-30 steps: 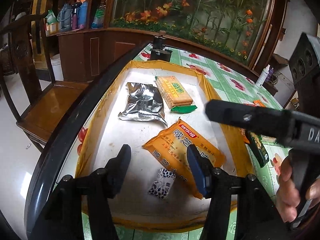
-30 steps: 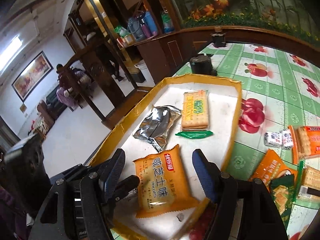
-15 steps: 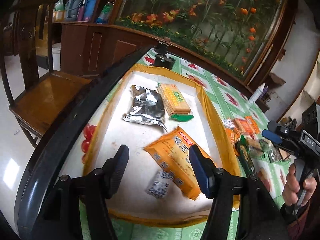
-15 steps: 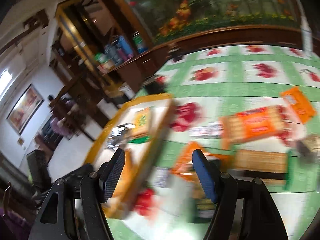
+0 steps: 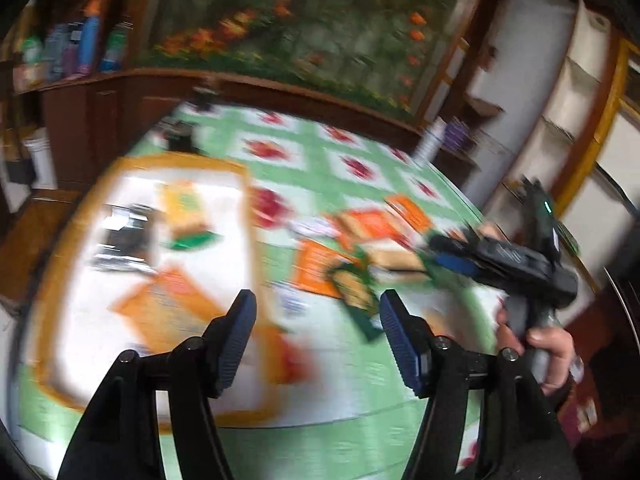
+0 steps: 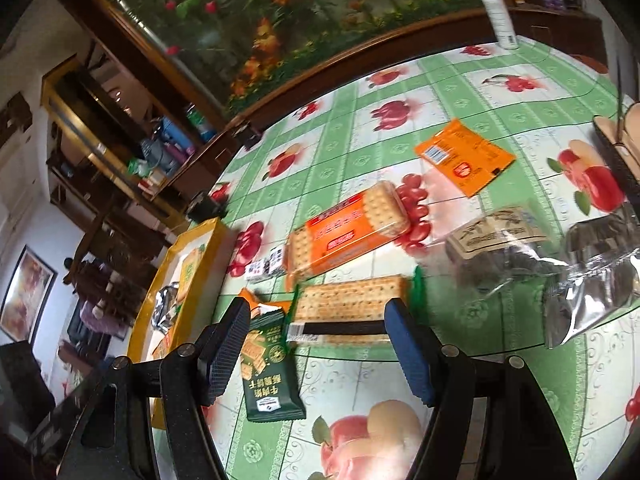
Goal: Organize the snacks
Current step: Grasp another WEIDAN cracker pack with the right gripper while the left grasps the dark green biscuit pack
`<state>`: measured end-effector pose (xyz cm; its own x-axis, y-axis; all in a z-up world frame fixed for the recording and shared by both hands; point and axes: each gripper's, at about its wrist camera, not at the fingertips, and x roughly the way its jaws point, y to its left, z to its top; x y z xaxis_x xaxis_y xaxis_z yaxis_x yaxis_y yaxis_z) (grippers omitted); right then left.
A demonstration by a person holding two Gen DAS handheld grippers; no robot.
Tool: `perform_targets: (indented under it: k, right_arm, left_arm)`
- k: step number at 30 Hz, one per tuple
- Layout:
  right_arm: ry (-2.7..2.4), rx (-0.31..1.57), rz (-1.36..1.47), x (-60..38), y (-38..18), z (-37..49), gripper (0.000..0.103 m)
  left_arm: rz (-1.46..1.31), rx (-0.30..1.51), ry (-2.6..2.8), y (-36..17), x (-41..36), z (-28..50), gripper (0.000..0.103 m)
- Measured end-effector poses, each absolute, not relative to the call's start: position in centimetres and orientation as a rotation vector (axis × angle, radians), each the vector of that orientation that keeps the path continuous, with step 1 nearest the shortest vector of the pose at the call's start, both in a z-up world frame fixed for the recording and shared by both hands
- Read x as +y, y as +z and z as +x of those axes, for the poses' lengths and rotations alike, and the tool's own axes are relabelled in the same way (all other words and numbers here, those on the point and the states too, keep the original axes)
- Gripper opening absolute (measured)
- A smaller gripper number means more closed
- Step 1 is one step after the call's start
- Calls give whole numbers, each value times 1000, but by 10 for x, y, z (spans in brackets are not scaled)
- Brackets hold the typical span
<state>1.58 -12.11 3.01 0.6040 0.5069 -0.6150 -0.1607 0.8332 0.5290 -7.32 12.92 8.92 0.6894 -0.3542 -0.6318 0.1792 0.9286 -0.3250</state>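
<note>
Green-edged, the long clear-wrapped cracker pack [image 6: 352, 304] lies crosswise at twelve o'clock between our right gripper [image 6: 312, 344] fingers, which stand apart and empty; our left gripper [image 5: 316, 340], jaws just opening on nothing, sits farther off, the yellow-rimmed white tray [image 6: 148, 312] at nine o'clock

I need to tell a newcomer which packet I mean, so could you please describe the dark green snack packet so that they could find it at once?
Start at the yellow-rimmed tray on the green fruit-patterned tablecloth. Just outside the tray's rim, nearest the camera, lies the dark green packet, beside a long pack of plain crackers. It is the only dark green wrapper, with pictured crackers and white characters; its neighbours are orange, clear or silver.
</note>
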Motion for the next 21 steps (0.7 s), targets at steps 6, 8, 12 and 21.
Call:
perform_targets:
  k: [6, 8, 12, 21]
  right_arm:
    - [369, 826, 472, -133, 32, 15, 74]
    - [365, 831, 470, -134, 31, 16, 74]
    - [364, 836, 492, -140, 29, 17, 74]
    - [350, 851, 462, -137, 27, 27, 74]
  left_arm:
    - [-134, 906, -310, 53, 47, -45, 76]
    - [-114, 966, -261, 40, 34, -33, 76]
    - [-119, 1020, -202, 22, 18, -8, 77]
    - [37, 944, -81, 13, 9, 5, 51]
